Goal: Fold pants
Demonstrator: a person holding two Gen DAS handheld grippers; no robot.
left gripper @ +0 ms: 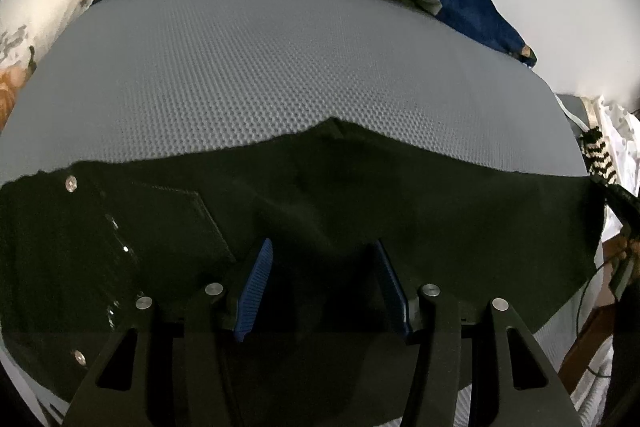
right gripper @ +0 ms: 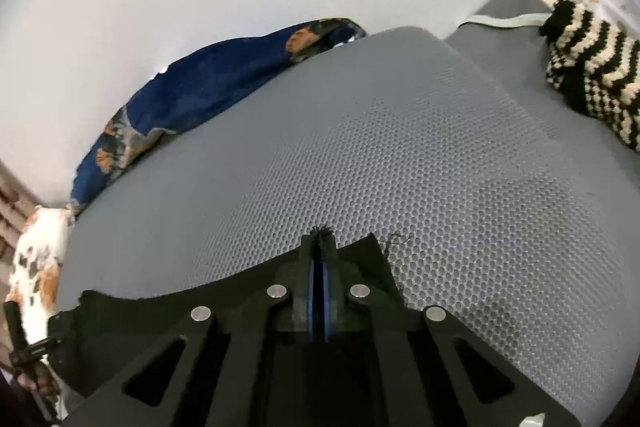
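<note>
The black pants [left gripper: 360, 195] lay flat on the gray bumpy mat [left gripper: 256, 75]. No words or labels showed on them — only shiny buttons. The left gripper [left gripper: 324, 287] hung over the pants with its jaws apart, holding nothing. The right gripper [right gripper: 319, 267] was pinched tight on the pants' frayed edge.

Black pants [left gripper: 360, 195], spread flat across grey textured mat [left gripper: 260, 75], metal buttons showing, frayed hem edge lifted
</note>
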